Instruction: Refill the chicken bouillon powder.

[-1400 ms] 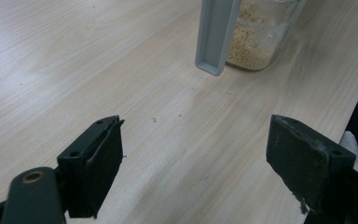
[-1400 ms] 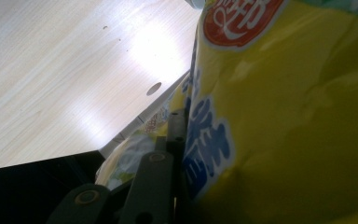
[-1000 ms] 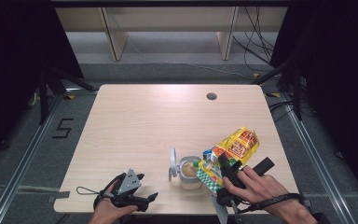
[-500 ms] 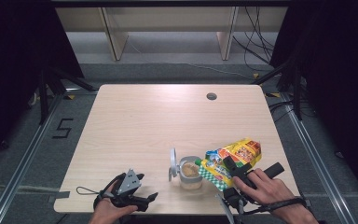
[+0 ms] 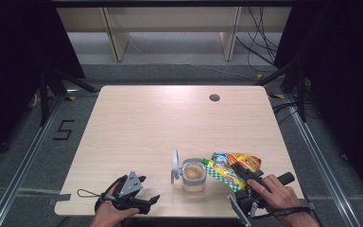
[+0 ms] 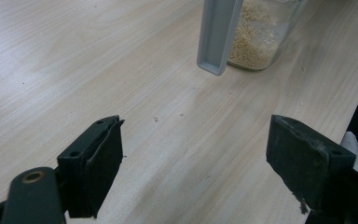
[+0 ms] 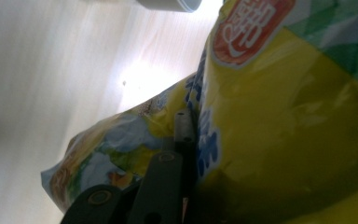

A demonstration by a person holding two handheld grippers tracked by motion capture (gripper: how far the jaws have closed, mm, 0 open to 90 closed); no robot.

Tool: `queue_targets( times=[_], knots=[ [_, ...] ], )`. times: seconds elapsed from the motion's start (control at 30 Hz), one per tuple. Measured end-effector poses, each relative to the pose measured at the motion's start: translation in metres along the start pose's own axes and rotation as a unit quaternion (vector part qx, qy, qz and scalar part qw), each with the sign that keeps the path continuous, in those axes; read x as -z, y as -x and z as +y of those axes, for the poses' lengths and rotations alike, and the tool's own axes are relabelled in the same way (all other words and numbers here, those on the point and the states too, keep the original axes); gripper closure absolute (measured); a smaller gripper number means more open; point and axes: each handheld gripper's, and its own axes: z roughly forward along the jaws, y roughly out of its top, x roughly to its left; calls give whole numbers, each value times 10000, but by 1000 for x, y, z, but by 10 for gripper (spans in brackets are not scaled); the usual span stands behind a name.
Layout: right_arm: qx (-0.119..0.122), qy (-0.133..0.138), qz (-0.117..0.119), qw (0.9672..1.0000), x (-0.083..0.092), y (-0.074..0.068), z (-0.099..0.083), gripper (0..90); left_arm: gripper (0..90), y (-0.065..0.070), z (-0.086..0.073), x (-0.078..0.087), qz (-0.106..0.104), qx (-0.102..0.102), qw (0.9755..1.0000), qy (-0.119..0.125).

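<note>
A clear jar [image 5: 193,174] of pale grains stands near the table's front edge, its grey hinged lid [image 5: 175,163] flipped up on the left. A yellow and green snack bag [image 5: 229,165] lies low just right of the jar, its green end by the rim. My right gripper [image 5: 240,171] is shut on the bag; its jaws have just been closing with the bag between them. In the right gripper view one black finger [image 7: 182,128] presses the bag [image 7: 279,116]. My left gripper [image 5: 149,201] rests open at the front left, nothing between its pads [image 6: 98,163], facing the jar [image 6: 261,37].
The wooden table [image 5: 170,123] has a round cable hole [image 5: 214,98] at the back right. Wooden shelf legs [image 5: 116,33] and cables stand beyond the far edge. Metal rails run along the floor on both sides, with a "5" mark [image 5: 64,130] at the left.
The right hand has drawn back to the right and down. The bag has gone from tilted over the jar to lying lower and flatter beside it. The left gripper has not moved.
</note>
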Motion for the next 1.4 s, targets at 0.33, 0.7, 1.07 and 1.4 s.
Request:
queue_targets(
  times=[0.33, 0.7, 1.07, 1.4],
  knots=[
    [-1066, 598, 27, 9925, 4, -1, -13, 855, 184, 0, 0, -1, -38, 36, 10000, 61],
    [-2453, 887, 31, 9654, -2, 0, -42, 863, 184, 0, 1, 1, -37, -58, 10000, 12],
    [-3891, 948, 168, 9162, -20, -6, -64, 866, 184, -1, 1, 1, -14, -67, 10000, -3],
    [-4832, 891, 116, 8709, -39, -22, -87, 866, 184, -1, 2, 3, -31, -167, 9999, -9]
  ],
)
